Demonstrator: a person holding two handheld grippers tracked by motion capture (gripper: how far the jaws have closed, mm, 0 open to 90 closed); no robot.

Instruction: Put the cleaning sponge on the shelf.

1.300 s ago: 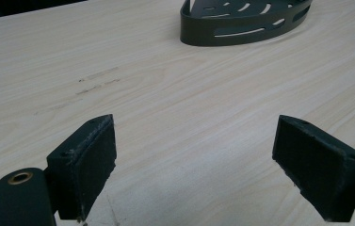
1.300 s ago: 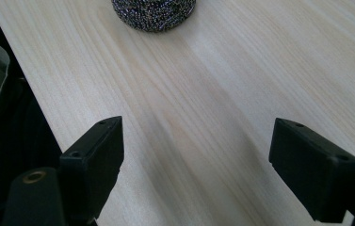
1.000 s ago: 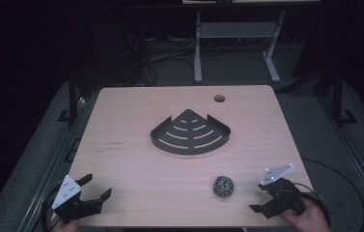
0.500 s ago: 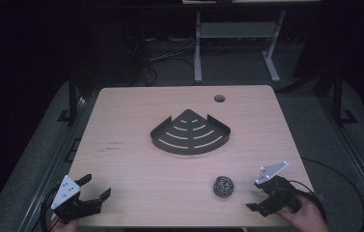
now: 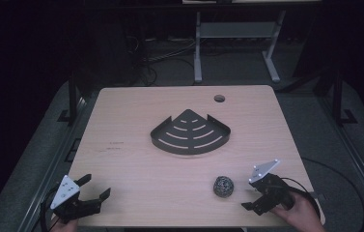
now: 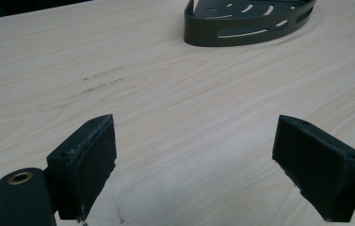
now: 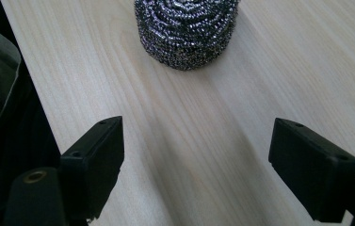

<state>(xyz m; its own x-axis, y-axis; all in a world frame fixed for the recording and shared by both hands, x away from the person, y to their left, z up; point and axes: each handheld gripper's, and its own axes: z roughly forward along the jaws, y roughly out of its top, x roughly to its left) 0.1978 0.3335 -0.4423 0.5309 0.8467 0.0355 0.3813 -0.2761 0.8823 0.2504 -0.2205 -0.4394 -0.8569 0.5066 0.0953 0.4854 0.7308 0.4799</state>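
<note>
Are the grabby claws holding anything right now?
No. The right gripper is open, with the steel scourer ahead of it, untouched. The left gripper is open over bare table.

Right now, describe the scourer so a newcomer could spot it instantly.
On the wooden table, look toward the near right corner, in front of the dark fan-shaped rack. The steel scourer lies there beside the right gripper: a small, shiny ball of coiled wire.
</note>
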